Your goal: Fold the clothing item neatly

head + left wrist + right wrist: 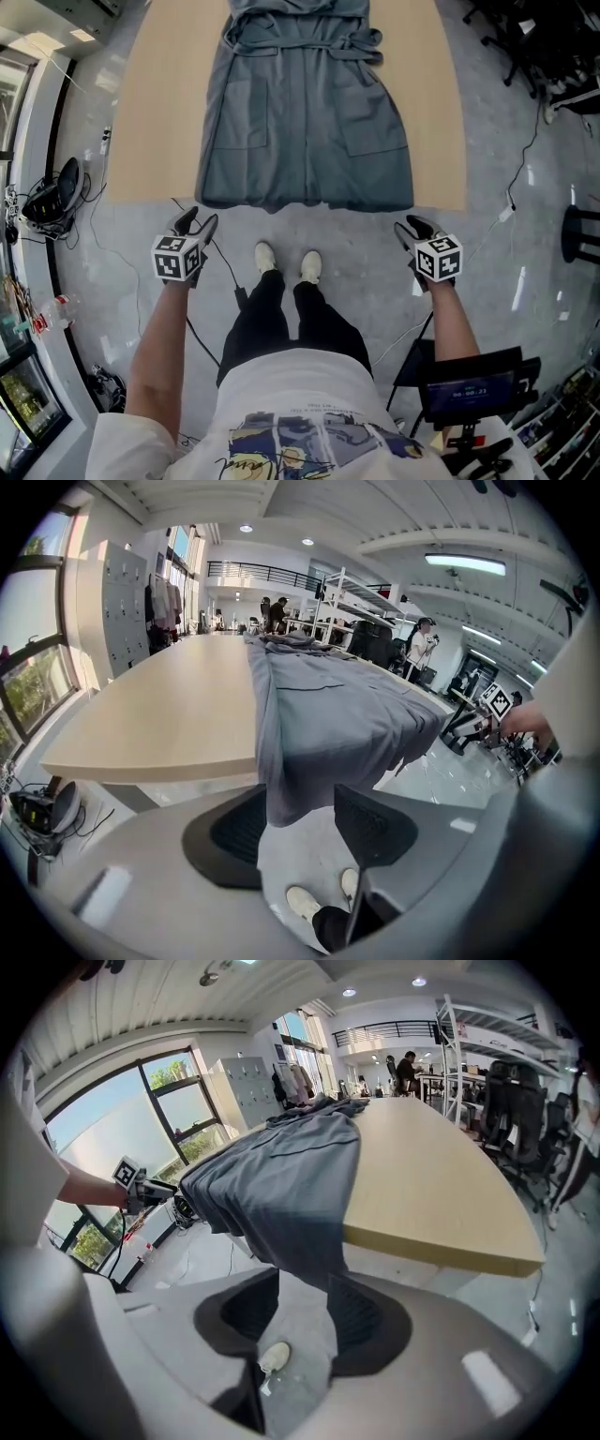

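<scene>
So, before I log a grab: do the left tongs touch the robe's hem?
Cannot tell. The left gripper view shows the hem lined up between the open tongs; contact or gap unclear.

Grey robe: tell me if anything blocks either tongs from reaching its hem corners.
Nothing visible does. The left tongs and right tongs hang open just short of the near edge of the table, where the hem of the grey robe droops over. Each faces its own hem corner directly.

Grey belted robe (pixel 305 103), spread flat on table, hem overhanging near edge
</scene>
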The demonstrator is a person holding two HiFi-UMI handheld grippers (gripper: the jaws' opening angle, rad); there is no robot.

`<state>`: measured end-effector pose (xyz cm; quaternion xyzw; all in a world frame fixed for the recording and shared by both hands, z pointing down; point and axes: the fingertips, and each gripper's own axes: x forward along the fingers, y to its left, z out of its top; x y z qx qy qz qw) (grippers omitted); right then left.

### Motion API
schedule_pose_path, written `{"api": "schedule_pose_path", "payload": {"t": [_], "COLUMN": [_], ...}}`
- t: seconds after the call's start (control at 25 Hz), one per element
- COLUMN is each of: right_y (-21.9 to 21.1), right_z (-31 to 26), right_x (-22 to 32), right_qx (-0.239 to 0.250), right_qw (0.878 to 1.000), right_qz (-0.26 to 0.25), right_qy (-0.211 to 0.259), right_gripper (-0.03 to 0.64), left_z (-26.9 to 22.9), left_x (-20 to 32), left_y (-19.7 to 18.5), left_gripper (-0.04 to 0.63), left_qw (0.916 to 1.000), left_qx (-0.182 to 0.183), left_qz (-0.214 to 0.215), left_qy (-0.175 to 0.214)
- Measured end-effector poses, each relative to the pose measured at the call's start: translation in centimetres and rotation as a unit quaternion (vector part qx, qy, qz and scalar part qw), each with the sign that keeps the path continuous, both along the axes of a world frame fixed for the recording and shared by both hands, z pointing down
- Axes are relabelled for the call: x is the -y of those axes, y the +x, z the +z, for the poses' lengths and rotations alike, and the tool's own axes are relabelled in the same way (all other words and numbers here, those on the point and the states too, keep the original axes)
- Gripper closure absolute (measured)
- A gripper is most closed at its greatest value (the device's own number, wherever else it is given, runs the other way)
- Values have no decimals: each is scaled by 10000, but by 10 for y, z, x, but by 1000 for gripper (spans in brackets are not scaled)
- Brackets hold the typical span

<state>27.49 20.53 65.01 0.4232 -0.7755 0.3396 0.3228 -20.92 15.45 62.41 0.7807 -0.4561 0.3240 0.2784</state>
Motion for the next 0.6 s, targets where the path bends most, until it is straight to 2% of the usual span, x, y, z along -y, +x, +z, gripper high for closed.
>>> {"api": "schedule_pose_path", "payload": {"t": [0.36,0.48,0.6], "right_y": [12,7,-2], "right_z": [29,37,43], "right_x": [19,22,24], "right_qx": [273,367,484], "right_qw": [9995,9988,9976], "right_qz": [-68,-210,-362], "right_qy": [-150,-243,-333], "right_gripper": [413,407,407], "left_z": [37,44,47], "left_x": [6,11,17], "left_y": [-9,-13,-11], "left_gripper": [296,268,268], "left_qw": [9990,9985,9975], "left_qx": [50,-144,-435], "left_qz": [5,-24,-64], "left_qy": [-435,-519,-557]}}
